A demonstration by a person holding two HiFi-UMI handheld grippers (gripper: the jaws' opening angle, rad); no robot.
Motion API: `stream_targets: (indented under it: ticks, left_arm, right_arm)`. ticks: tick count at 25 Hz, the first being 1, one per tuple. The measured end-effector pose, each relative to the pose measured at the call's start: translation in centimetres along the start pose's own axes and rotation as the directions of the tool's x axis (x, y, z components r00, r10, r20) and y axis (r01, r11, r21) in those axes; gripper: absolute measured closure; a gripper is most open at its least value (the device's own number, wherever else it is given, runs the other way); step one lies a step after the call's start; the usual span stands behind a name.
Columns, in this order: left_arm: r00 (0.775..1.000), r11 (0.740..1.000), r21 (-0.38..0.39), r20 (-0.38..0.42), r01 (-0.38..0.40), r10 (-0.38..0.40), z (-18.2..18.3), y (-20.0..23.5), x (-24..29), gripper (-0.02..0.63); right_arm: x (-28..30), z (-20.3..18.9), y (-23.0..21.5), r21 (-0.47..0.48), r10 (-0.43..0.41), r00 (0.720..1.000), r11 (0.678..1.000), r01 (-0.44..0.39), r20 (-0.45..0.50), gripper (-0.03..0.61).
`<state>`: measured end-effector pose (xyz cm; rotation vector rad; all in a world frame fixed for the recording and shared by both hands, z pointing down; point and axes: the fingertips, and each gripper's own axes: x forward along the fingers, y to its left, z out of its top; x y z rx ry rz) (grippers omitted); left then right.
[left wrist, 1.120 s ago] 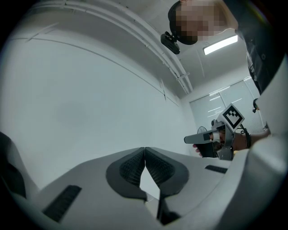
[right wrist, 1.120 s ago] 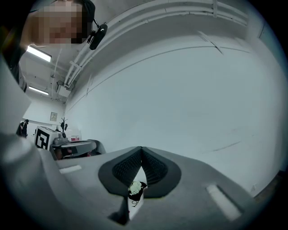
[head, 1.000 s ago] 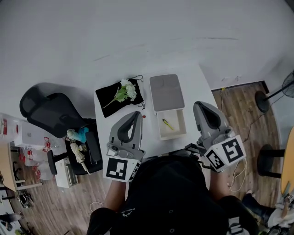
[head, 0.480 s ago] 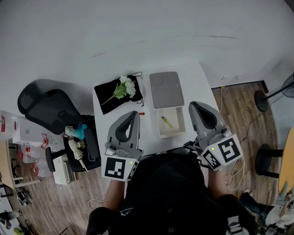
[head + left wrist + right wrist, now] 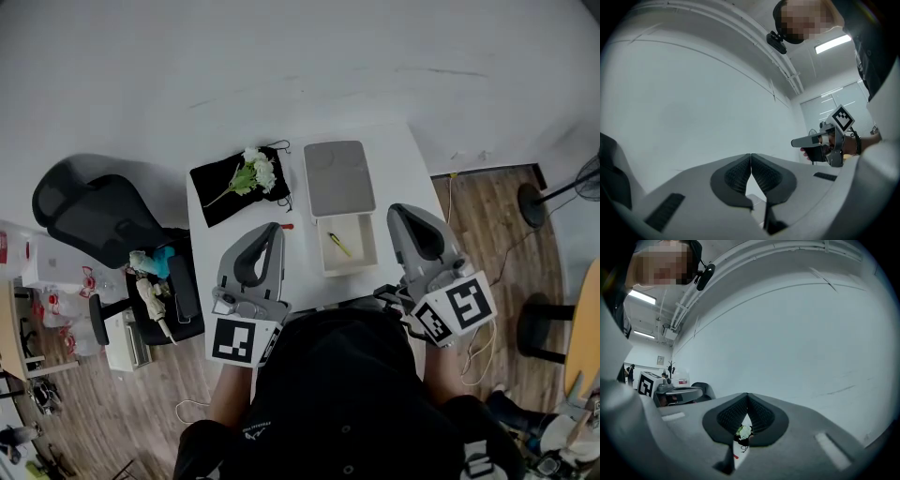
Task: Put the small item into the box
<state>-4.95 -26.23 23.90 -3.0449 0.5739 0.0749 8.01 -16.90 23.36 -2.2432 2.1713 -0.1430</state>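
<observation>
An open white box (image 5: 368,246) stands on the white table (image 5: 300,272), with a yellow-green pen-like item (image 5: 341,245) lying inside it. Its grey lid (image 5: 338,178) lies just behind it. A small red item (image 5: 287,226) rests on the table left of the box. My left gripper (image 5: 275,229) is shut and empty, its tip close to the red item. My right gripper (image 5: 397,211) is shut and empty, to the right of the box. In the left gripper view the pads (image 5: 750,157) meet. The right gripper view shows its pads (image 5: 747,396) together, with the flowers (image 5: 744,431) beyond them.
A black cloth (image 5: 217,190) with white flowers (image 5: 255,173) lies at the table's back left corner. A black office chair (image 5: 84,211) and a cluttered side cart (image 5: 164,292) stand left of the table. A fan base (image 5: 539,204) and cables are on the wooden floor to the right.
Both grippers stay shut near the table's front edge. The head view has shifted slightly, so the table objects sit a little higher in the picture.
</observation>
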Motion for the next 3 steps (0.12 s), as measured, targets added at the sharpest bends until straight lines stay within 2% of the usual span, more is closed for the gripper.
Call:
stream_targets:
  ticks: [3]
  left_arm:
    - [1.0, 1.0, 0.001, -0.003, -0.002, 0.002, -0.09, 0.09, -0.05, 0.607]
  right_arm:
    - [0.07, -0.16, -0.03, 0.0, 0.001, 1.0, 1.0, -0.001, -0.005, 0.574]
